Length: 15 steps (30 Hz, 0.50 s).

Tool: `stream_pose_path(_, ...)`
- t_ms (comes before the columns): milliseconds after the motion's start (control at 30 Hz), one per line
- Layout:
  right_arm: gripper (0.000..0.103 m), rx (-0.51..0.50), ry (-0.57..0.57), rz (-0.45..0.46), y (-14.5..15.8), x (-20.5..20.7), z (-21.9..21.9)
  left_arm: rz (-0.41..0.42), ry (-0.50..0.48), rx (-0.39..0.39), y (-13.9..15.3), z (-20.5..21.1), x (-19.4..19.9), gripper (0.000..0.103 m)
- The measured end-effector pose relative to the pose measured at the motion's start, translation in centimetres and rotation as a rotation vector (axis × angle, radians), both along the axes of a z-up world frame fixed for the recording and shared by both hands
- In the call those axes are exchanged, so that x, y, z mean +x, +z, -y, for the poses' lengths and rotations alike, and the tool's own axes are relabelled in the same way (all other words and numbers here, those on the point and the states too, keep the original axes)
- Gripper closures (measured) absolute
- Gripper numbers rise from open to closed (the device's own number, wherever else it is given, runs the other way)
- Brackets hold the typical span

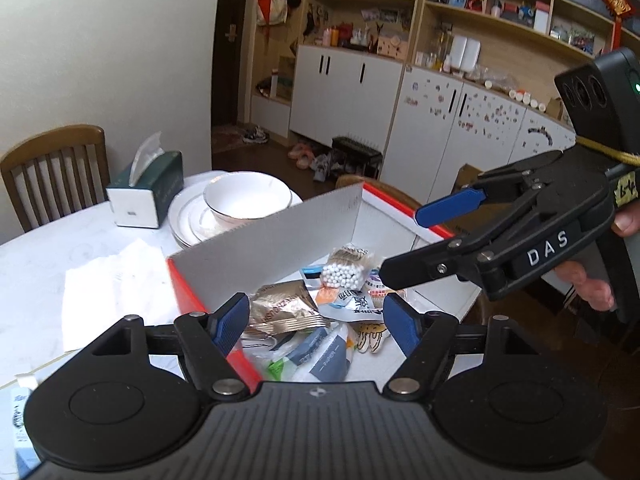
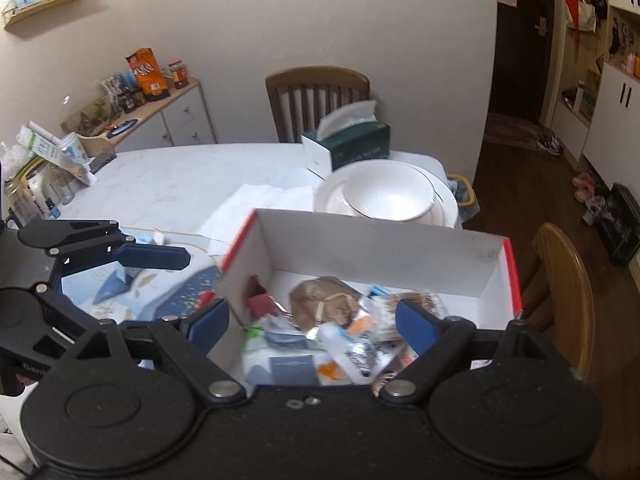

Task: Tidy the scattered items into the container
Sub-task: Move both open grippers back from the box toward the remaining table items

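A white cardboard box with a red rim (image 1: 280,236) (image 2: 384,248) stands on the table. It holds a gold foil packet (image 1: 284,308) (image 2: 320,300), a bag of cotton swabs (image 1: 344,274) and several sachets. My left gripper (image 1: 316,326) hangs open over the box's near left corner, with nothing between its pads. My right gripper (image 2: 312,327) (image 1: 400,245) is open and empty above the right side of the box. Blue patterned packets (image 2: 188,292) lie on the table just left of the box, under one blue finger (image 2: 156,258) of the left gripper.
Behind the box are stacked white plates with a bowl (image 1: 248,198) (image 2: 390,190) and a green tissue box (image 1: 148,190) (image 2: 352,144). A white paper sheet (image 1: 116,288) lies left of the box. Wooden chairs (image 2: 568,288) (image 1: 52,160) stand at the table's edges.
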State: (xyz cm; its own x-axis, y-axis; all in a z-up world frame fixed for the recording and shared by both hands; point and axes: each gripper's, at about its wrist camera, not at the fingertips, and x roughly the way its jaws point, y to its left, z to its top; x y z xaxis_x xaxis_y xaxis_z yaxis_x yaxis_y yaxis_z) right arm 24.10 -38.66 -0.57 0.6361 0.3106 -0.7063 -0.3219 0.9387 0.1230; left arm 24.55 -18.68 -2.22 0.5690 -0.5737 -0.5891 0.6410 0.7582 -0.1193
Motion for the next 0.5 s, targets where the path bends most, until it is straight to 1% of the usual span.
stream_pose_path(67,0.013,0.001,0.003,0.016,0.4,-0.8,-1.0,0.005,0.010,-0.009,0.4,-1.1,-0.5,0.030)
stream_pose_path(167,0.012,0.000,0.000,0.035,0.7,-1.9,-2.7,0.015,0.038,0.007,0.8,-3.0,-1.1,0.030)
stream_pose_path(400,0.012,-0.017,0.000,0.054,0.5,-4.3,-7.9,0.015,0.067,-0.006,1.4,-8.8,-1.6,0.030)
stream_pose_path(433,0.012,-0.018,0.003,0.055,0.4,-4.6,-8.8,0.015,0.072,-0.005,1.5,-9.7,-1.7,0.028)
stream_pose_path(467,0.012,-0.016,0.005,0.055,0.3,-4.9,-9.6,0.019,0.073,-0.003,1.5,-10.5,-1.8,0.022)
stream_pose_path(500,0.012,-0.015,0.006,0.055,0.2,-5.1,-10.5,0.028,0.077,-0.001,1.6,-11.4,-1.8,0.021)
